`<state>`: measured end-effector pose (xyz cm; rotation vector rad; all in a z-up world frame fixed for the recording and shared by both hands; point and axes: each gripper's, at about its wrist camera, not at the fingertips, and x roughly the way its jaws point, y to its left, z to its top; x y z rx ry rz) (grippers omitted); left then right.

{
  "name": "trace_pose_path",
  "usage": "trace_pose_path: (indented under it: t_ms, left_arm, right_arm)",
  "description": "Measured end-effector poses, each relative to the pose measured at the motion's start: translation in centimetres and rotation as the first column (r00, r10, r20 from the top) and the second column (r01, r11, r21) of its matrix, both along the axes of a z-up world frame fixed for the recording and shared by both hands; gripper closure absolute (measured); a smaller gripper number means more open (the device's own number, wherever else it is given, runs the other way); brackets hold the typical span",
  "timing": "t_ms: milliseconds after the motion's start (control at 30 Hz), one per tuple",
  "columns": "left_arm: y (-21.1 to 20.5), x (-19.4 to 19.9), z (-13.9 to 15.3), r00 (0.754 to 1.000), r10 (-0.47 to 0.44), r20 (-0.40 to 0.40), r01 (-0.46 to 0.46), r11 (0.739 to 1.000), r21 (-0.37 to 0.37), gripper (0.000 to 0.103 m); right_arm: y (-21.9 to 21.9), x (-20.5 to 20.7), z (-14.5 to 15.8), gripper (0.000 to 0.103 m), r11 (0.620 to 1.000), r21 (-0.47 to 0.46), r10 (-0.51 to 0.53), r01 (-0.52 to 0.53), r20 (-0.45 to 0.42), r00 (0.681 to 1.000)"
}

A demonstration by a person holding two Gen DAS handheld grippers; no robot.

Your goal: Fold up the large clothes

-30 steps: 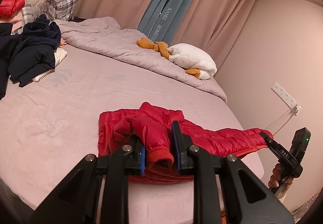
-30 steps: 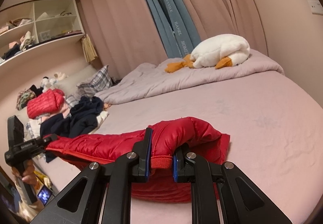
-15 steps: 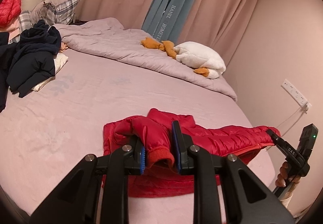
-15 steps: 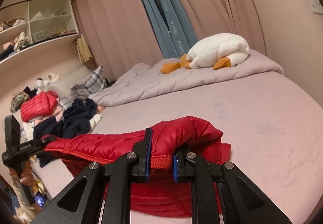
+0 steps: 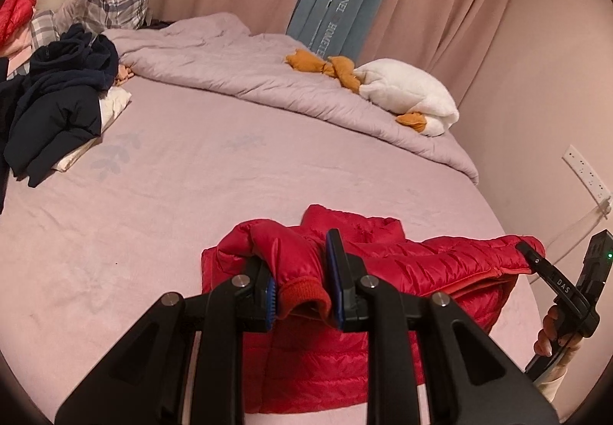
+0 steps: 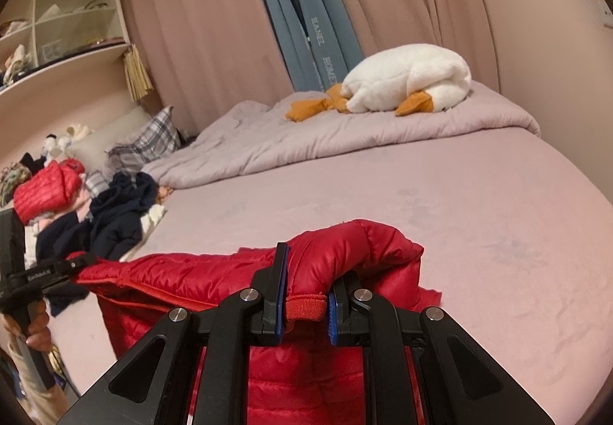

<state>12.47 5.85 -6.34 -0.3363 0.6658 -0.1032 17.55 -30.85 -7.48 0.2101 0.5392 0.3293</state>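
A red puffer jacket [image 5: 402,272] lies partly on the pink bed [image 5: 191,195] near its front edge, stretched between both grippers. My left gripper [image 5: 302,295] is shut on one ribbed sleeve cuff [image 5: 304,296]. My right gripper [image 6: 305,306] is shut on the other ribbed cuff [image 6: 305,307] and shows at the far right of the left wrist view [image 5: 536,264]. The left gripper shows at the left edge of the right wrist view [image 6: 72,264]. The jacket [image 6: 214,272] hangs lifted between them, its lower part draped over the bed edge.
A pile of dark navy clothes [image 5: 57,99] lies at the bed's left. A folded grey quilt [image 5: 268,80] with a white plush goose [image 5: 410,95] lies at the back. Plaid pillows [image 5: 111,0], another red jacket [image 6: 46,191], shelves [image 6: 57,42], curtains, a wall socket [image 5: 586,176].
Both grippers have drawn back toward the bed's front edge, pulling the jacket with them. The grips on the cuffs are unchanged.
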Motion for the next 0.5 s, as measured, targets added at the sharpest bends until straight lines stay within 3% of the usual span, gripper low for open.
trace_pose_path:
  t_ms: [500]
  left_arm:
    - [0.4,5.4,-4.4,0.993,0.026,-0.118,-0.025,1.000,0.005,0.081]
  right_arm:
    - [1.1,4.4,-3.0,0.087,0.999,-0.050,-0.011,0.005,-0.116,0.993]
